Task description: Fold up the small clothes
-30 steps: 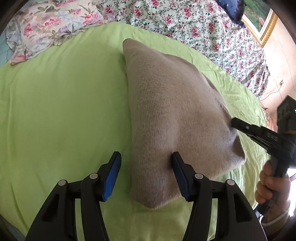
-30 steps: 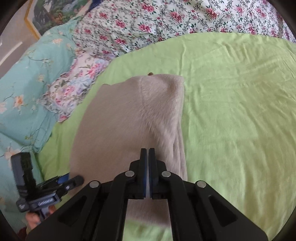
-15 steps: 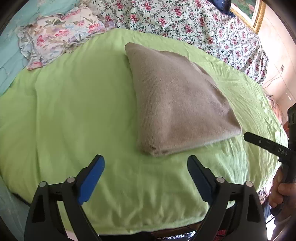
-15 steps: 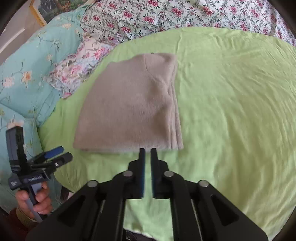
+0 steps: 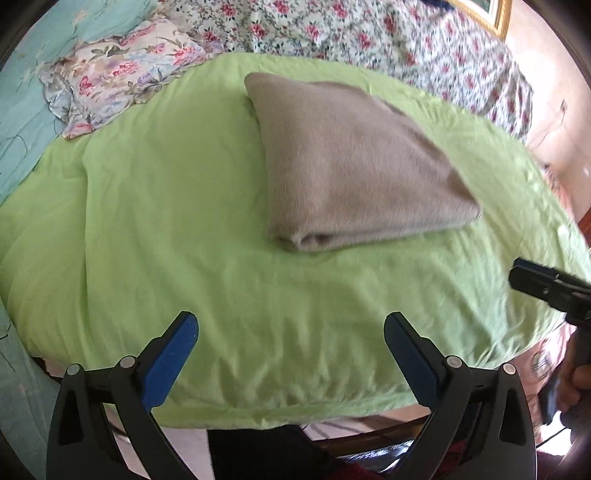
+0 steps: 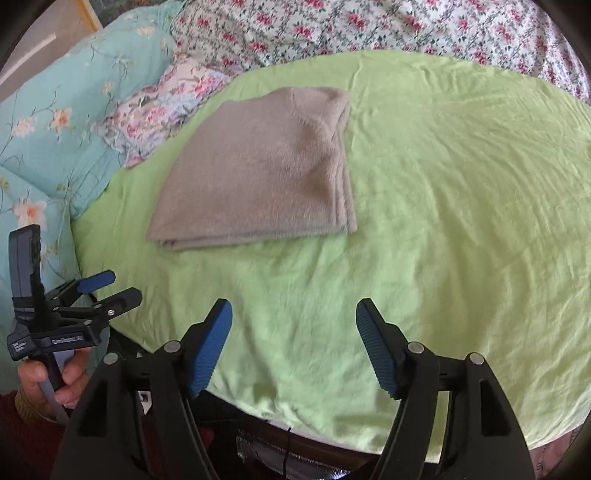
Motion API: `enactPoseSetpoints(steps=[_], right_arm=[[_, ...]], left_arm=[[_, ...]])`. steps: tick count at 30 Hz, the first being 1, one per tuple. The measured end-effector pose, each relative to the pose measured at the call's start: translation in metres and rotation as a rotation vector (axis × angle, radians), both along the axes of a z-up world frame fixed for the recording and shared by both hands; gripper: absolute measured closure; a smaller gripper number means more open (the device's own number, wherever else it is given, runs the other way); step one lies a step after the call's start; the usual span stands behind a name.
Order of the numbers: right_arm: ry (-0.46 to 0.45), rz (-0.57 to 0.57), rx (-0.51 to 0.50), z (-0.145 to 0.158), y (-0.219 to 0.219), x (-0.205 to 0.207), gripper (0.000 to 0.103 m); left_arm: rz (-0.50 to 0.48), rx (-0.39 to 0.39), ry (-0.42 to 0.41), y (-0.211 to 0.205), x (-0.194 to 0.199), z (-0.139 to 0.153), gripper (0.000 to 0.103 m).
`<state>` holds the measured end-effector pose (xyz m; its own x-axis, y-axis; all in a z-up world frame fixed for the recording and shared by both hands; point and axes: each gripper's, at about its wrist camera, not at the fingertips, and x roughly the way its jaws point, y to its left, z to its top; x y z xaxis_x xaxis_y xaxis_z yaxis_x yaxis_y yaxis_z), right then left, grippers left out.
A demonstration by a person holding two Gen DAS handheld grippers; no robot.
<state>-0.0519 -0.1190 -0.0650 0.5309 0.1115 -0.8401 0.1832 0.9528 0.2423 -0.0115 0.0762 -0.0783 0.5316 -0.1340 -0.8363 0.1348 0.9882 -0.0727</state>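
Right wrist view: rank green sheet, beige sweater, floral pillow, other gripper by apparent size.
1. green sheet
2. beige sweater
3. floral pillow and left gripper: look similar; the gripper is nearer the camera and the pillow is partly hidden, so unranked.

We see open green sheet (image 5: 192, 221) btwn both grippers & the folded grey garment (image 5: 351, 166); nothing lies on that strip. Left gripper (image 5: 291, 350) jaws spread wide, nothing btwn them, near front edge of sheet. Right gripper (image 6: 293, 343) also spread, nothing btwn. Wide bare sheet right of garment in right wrist view, no obstacle there. Left of garment: more bare sheet, then floral pillow (image 5: 122, 74) at far-left corner, apart from garment. Behind garment: floral bedding (image 6: 369, 26) rises just past sheet edge, little room there. Teal quilt (image 6: 55, 122) bounds left side. The garment is the only raised thing on the sheet
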Motion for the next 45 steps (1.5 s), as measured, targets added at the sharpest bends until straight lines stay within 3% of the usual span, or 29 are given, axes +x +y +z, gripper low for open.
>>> enactPoseSetpoints(steps=[6,9,13,15,19,23,30,37,45], right_arm=[[-0.003,0.056,-0.016,0.014,0.003,-0.008,0.025],[-0.069,0.082,-0.014,0.047,0.000,-0.011,0.018],[-0.196,0.124,-0.075,0.096,0.004,-0.020,0.000],[-0.224,0.138,-0.126,0.105,0.009,-0.020,0.000],[-0.178,0.165,-0.171,0.085,0.015,-0.011,0.000],[-0.119,0.153,-0.101,0.049,0.017,-0.003,0.000],[-0.052,0.123,-0.050,0.011,0.012,0.018,0.000],[-0.034,0.098,-0.026,0.000,0.001,0.037,0.000],[-0.046,0.113,-0.038,0.010,-0.005,0.060,0.000]], left_arm=[[0.024,0.034,-0.044,0.016,-0.004,0.015,0.002],[0.029,0.064,-0.111,0.023,-0.007,0.043,0.002],[0.015,0.091,-0.187,0.024,-0.011,0.080,0.001],[0.004,0.105,-0.208,0.020,-0.011,0.093,0.001],[-0.011,0.107,-0.212,0.011,-0.009,0.092,0.001],[-0.029,0.120,-0.174,-0.001,-0.004,0.070,0.001],[-0.031,0.140,-0.110,-0.016,0.010,0.036,0.001],[-0.002,0.117,-0.086,-0.012,0.032,0.031,0.001],[0.012,0.165,-0.105,-0.016,0.049,0.039,0.001]])
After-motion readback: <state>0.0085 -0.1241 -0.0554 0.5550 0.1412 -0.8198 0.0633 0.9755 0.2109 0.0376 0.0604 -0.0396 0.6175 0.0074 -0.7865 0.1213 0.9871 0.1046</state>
